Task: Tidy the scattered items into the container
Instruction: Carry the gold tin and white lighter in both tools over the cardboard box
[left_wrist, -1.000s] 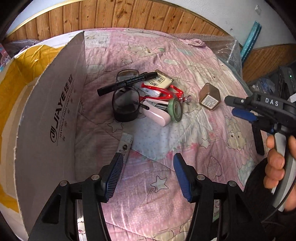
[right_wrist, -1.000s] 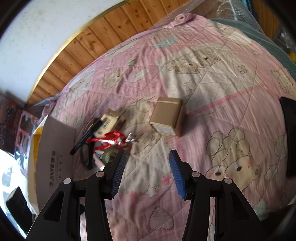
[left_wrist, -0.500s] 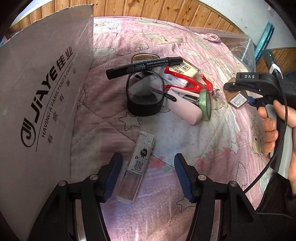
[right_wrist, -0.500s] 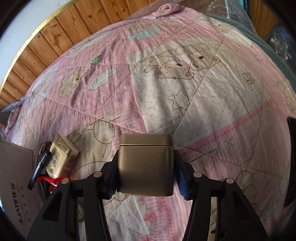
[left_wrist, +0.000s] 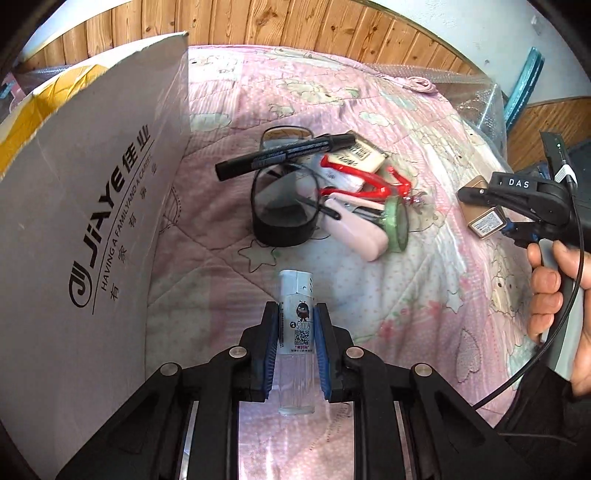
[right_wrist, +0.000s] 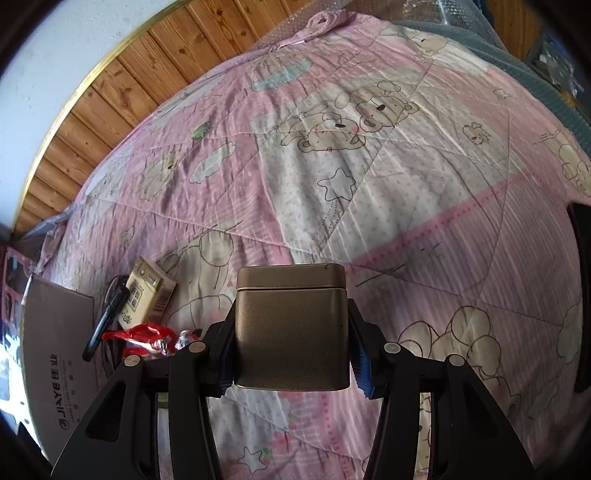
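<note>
- The left tool (left_wrist: 295, 341) is closed on a clear plastic lighter (left_wrist: 296, 332); its long axis runs straight along the fingers, the white metal cap pointing forward, away from the tool.
- The right tool (right_wrist: 291, 356) is clamped on the sides of a boxy, matte gold tin (right_wrist: 291, 328), lid end forward.
- Ahead of the left tool, on the quilted pink bedspread (left_wrist: 424, 302), lies a heap: black marker (left_wrist: 284, 156) lying crosswise, glasses (left_wrist: 284, 206), red scissors (left_wrist: 365, 184), pink case (left_wrist: 356, 230).
- The cardboard box (left_wrist: 92, 221) wall stands upright to the left tool's left.
</note>
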